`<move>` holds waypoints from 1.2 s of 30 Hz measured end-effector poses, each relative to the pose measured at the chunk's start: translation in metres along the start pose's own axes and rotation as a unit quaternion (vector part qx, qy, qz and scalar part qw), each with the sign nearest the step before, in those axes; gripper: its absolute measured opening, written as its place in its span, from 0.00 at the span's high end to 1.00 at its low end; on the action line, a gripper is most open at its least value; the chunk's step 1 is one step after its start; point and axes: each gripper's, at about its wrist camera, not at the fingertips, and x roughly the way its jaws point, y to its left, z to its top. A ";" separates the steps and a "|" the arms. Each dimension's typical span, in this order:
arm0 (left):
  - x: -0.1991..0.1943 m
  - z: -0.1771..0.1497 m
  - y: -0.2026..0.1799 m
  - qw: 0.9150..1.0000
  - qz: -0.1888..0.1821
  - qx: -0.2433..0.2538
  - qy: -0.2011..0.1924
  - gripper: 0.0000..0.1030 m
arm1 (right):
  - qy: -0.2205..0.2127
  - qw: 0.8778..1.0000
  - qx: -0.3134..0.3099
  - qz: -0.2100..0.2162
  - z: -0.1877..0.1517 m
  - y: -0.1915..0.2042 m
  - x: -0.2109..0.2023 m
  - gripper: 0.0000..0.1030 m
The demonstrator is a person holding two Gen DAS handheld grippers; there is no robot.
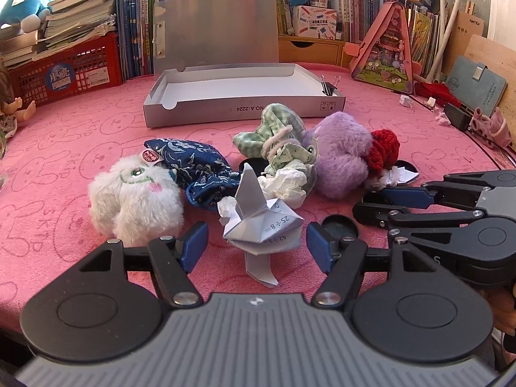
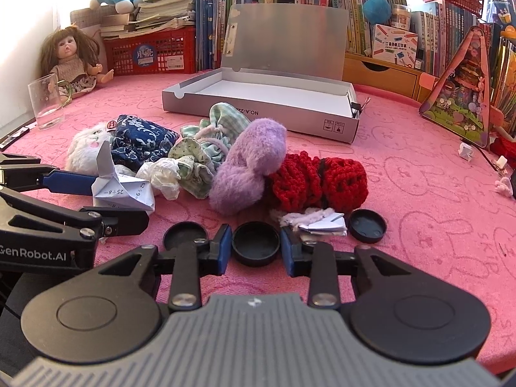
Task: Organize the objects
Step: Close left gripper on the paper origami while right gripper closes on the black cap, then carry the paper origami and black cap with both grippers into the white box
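Pink cloth: left claw apart round paper crane, beak up; right claw clamps black lid.

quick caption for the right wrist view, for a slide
Right claw shut on a black round lid on the pink tablecloth, toys piled before an open grey box.

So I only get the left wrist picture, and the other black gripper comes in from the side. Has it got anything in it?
Observer: Yes. The right gripper is shut on a round black plastic cap.
Operator: Any more of those caps?
Observer: Another black cap lies to its right, beside a folded scrap of white paper.
Operator: And what's off my left edge?
Observer: A clear drinking glass stands on the pink cloth, in front of a brown-haired doll.
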 end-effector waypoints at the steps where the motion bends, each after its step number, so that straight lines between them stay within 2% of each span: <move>1: 0.001 0.000 -0.002 1.000 0.004 0.003 -0.003 0.30 | 0.000 1.000 0.002 0.000 0.000 0.000 -0.001 0.64; 7: 0.007 -0.001 -0.010 1.000 0.019 0.000 -0.013 0.30 | -0.008 1.000 0.002 -0.004 0.000 0.002 -0.006 0.64; 12: 0.013 -0.002 -0.008 1.000 0.028 -0.013 -0.005 0.30 | -0.010 1.000 0.007 -0.003 0.000 0.002 -0.007 0.64; 15: 0.012 -0.003 -0.007 1.000 0.021 -0.017 -0.005 0.43 | -0.010 1.000 0.007 0.005 0.000 0.004 -0.007 0.64; 17: 0.010 -0.004 -0.009 1.000 0.021 -0.014 -0.008 0.45 | -0.013 1.000 0.003 0.011 0.001 0.007 -0.008 0.64; 25: 0.000 0.003 -0.005 1.000 0.019 -0.015 -0.019 0.46 | -0.025 0.999 0.013 0.035 0.007 0.006 -0.013 0.64; 27: -0.005 0.007 0.000 1.000 0.004 -0.022 -0.022 0.46 | -0.028 0.999 0.015 0.031 0.010 0.004 -0.015 0.64; 36: -0.014 0.032 0.021 0.998 -0.002 -0.042 -0.038 0.46 | -0.041 0.998 0.033 0.020 0.028 -0.013 -0.022 0.64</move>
